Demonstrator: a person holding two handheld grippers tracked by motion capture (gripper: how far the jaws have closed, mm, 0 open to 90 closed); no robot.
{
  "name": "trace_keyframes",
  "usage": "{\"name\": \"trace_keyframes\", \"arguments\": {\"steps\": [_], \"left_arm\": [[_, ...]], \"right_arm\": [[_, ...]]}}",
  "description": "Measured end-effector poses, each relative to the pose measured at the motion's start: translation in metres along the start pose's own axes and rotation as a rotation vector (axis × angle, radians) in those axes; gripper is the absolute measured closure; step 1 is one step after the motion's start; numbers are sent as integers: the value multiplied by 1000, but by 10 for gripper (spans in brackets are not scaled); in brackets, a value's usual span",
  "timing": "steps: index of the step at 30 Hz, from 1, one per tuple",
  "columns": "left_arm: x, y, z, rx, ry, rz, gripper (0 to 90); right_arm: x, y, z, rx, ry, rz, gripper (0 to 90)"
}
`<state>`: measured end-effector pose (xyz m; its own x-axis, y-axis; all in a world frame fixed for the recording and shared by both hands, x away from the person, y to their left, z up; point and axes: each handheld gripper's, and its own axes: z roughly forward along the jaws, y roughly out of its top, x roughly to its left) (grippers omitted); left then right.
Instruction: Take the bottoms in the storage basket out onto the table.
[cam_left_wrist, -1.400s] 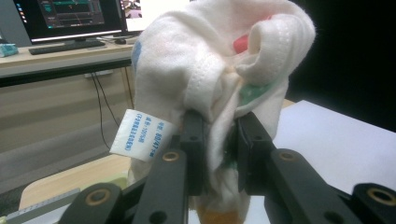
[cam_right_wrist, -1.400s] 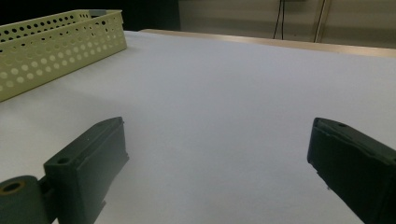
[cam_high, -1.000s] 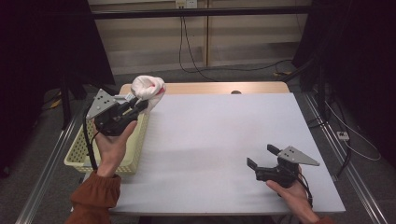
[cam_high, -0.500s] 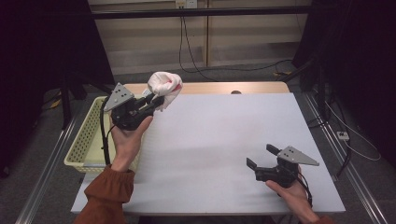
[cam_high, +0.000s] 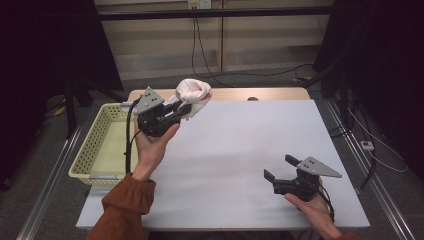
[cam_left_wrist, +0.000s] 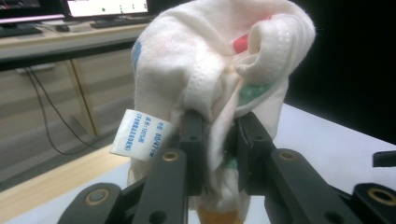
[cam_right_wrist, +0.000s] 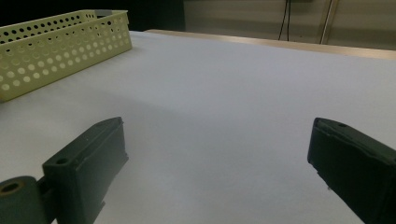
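1. Left gripper (cam_high: 184, 109) is clamped tight on a bunched white cloth (cam_high: 194, 92); in the left gripper view the two black jaws pinch a fold of that cloth (cam_left_wrist: 210, 84) between them, fabric squeezed flat in the narrow gap; a good firm bite.
2. The cloth is held up off the table, bulging above and beyond the jaw tips; patches of red, green and blue show on the white fabric; a small white care label (cam_left_wrist: 141, 135) with blue print hangs off its side, just beside the left-hand jaw.
3. From the high view the bundle sits over the far left corner of the white table (cam_high: 240, 150), just past the near end of the basket; the left hand (cam_high: 150, 145) carries the gripper at a tilt, jaws pointing up and away; an orange-brown sleeve (cam_high: 127, 200) covers the forearm.
4. The yellow perforated basket (cam_high: 90, 150) stands at the table's left edge, beside the left hand; nothing visible lying in it.
5. Over to the right gripper (cam_high: 280, 167); jaws spread wide with nothing between them; the right gripper view shows bare white table in the gap, and the basket (cam_right_wrist: 60, 42) well off at the upper left.
6. It rests low near the front right of the table, the right hand (cam_high: 312, 207) behind it; well apart from the cloth.
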<state>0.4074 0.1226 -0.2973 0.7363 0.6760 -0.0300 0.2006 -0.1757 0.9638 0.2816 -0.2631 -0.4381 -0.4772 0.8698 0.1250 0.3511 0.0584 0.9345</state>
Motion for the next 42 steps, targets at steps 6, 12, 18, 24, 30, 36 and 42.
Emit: {"name": "trace_keyframes", "arguments": {"steps": [6,12,18,24,30,36,42], "left_arm": [[-4,-5,7,23,-29,-1,755],[-5,-10,13,52,-47,-1,755],[-5,-19,24,92,-55,-5,755],[-3,-30,36,135,-60,-8,755],[-4,-44,52,186,-68,-23,755],[-12,-49,61,213,-85,-23,754],[-11,-60,73,244,-88,-29,754]], "right_arm": [[0,0,-1,-1,-1,3,43],[0,0,-2,2,-2,3,43],[0,0,-3,-2,1,2,43],[0,-1,-2,-1,3,5,43],[0,-1,-2,4,2,0,43],[0,-1,-2,4,3,1,43],[0,-1,-2,1,4,4,43]]}}
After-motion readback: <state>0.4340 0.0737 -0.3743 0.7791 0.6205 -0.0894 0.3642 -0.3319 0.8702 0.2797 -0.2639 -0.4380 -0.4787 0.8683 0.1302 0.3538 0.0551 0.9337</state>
